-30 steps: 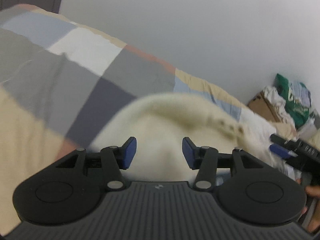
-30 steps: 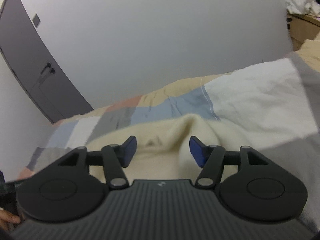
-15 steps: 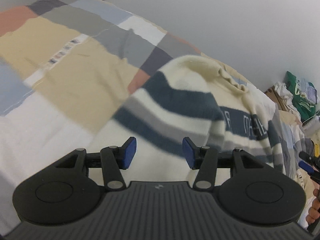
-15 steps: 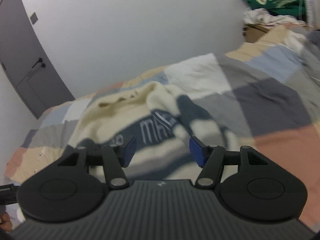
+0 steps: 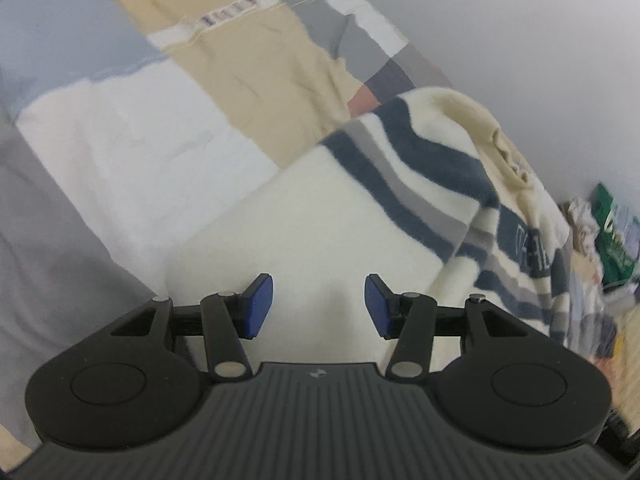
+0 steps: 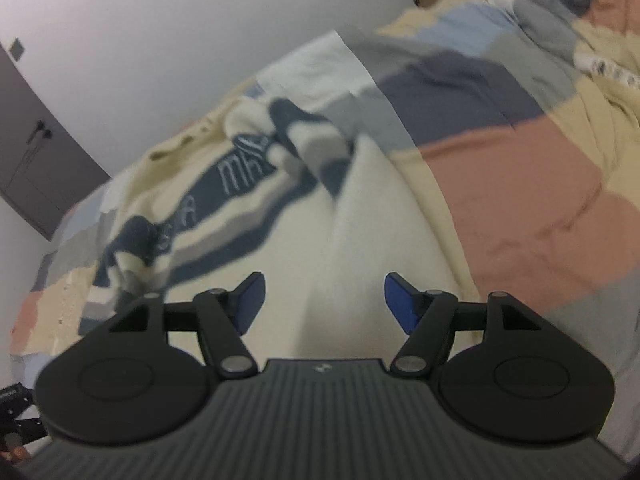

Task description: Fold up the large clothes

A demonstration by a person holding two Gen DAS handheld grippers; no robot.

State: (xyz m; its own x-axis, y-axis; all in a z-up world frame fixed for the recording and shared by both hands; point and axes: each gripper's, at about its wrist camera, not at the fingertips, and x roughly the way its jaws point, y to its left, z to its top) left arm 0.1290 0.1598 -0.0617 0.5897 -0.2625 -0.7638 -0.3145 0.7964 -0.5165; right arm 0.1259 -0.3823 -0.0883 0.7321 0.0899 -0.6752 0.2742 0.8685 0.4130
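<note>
Cream knit sweater (image 5: 328,216) w/ navy and grey stripes and pale lettering on a navy band across the chest (letters too blurred to read). It lies spread on the patchwork bedspread (image 5: 132,152), collar end toward the wall (image 5: 520,20), plain cream lower part toward the cameras. One striped sleeve is bunched over the chest lettering in the right wrist view (image 6: 304,148).

Left gripper (image 5: 319,306): blue pads apart, nothing pinched; the sweater's plain cream part shows in the gap beyond them, stripes further off to the right. Can't tell if the tips touch the knit. Right gripper (image 6: 324,302): jaws opening, pads wide apart, nothing between them but cream fabric seen beyond; striped chest lies up-left of it.

Outward from the sweater: bedspread patches of white, beige, grey, blue, salmon. Past the sweater's collar end, a heap of clothes (image 5: 608,228) incl. something green; whether it sits in a box is unclear, too blurred. On the sweater's other side, a dark grey door (image 6: 36,168) in the wall.
</note>
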